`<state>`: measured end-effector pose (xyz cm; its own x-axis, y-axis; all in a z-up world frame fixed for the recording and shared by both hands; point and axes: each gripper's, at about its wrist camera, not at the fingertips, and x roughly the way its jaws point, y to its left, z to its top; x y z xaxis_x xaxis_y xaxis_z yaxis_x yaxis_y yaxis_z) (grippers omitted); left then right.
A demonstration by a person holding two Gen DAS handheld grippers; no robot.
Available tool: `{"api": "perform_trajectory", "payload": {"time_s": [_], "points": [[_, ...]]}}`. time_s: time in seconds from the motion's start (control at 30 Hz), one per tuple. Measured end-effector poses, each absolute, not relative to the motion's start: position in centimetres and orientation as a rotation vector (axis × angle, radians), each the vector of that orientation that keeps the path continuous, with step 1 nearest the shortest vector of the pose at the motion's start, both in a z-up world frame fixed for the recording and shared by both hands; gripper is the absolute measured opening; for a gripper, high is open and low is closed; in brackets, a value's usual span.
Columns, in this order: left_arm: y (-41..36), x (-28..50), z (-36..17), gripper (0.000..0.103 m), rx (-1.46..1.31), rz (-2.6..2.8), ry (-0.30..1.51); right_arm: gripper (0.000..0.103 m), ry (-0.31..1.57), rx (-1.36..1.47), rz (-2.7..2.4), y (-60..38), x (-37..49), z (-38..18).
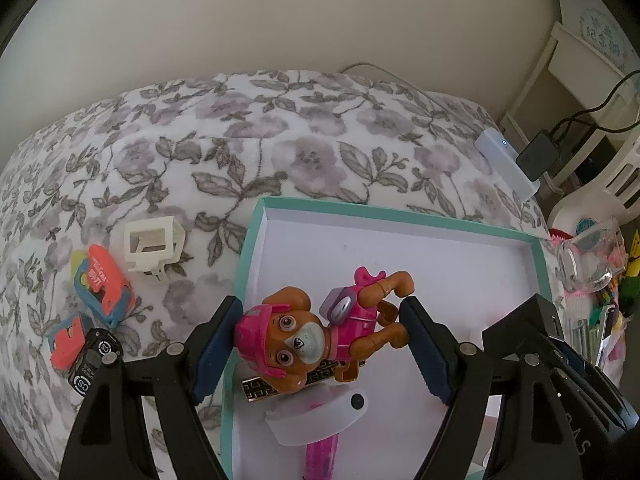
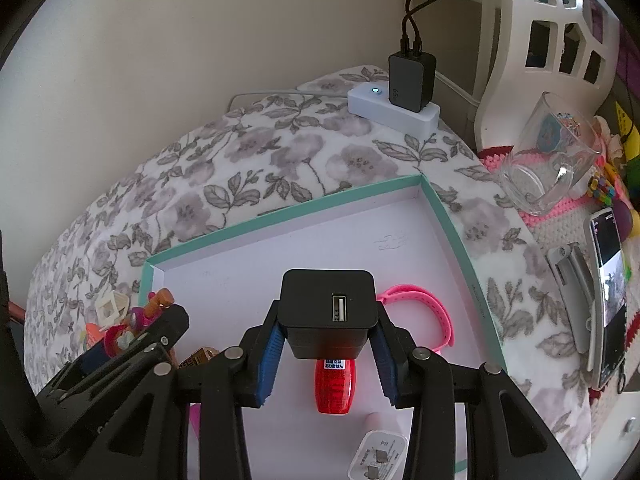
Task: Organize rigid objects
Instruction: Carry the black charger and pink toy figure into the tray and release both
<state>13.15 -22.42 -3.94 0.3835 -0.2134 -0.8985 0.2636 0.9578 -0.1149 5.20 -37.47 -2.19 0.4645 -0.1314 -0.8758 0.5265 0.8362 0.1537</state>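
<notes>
A teal-rimmed box lid [image 1: 460,225] with a white inside lies on the flowered cloth. My left gripper [image 1: 318,314] is open around a brown and pink toy dog [image 1: 308,330] that lies in the lid on a gold patterned bar [image 1: 264,390]. A white band [image 1: 320,420] and a pink item [image 1: 320,458] lie below it. My right gripper [image 2: 330,320] is shut on a black USB charger cube [image 2: 329,312] above the lid [image 2: 280,208]. Under it lie a red bottle [image 2: 334,386], a pink strap [image 2: 420,304] and a white plug [image 2: 376,456].
On the cloth left of the lid lie a white plastic frame [image 1: 152,244], two orange and blue toys [image 1: 104,288] and a black cylinder [image 1: 94,360]. A white power strip with a black adapter [image 2: 400,100] sits at the far corner. A glass mug [image 2: 552,160] and phone [image 2: 608,292] lie right.
</notes>
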Motion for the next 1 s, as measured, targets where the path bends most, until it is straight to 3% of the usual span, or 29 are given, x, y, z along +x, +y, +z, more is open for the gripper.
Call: {"api": "perform_trajectory", "payload": {"time_s": [0.63, 0.7, 0.87, 1.0], "points": [[-21.4, 12.9, -1.0, 0.084, 0.055, -0.288, 1.077, 0.044, 0.943, 0.379, -0.458, -37.5, 4.6, 0.7], [-21.0, 13.0, -0.7, 0.090, 0.058, -0.274, 1.072, 0.047, 0.933, 0.370, -0.463, -37.4, 4.5, 1.1], [-20.1, 13.2, -0.2, 0.091, 0.055, -0.238, 1.069, 0.058, 0.905, 0.340, -0.471, -37.1, 4.3, 2.1], [-19.3, 13.3, -0.1, 0.093, 0.061, -0.200, 1.075, 0.059, 0.904, 0.325, -0.469, -36.9, 4.4, 2.2]]}}
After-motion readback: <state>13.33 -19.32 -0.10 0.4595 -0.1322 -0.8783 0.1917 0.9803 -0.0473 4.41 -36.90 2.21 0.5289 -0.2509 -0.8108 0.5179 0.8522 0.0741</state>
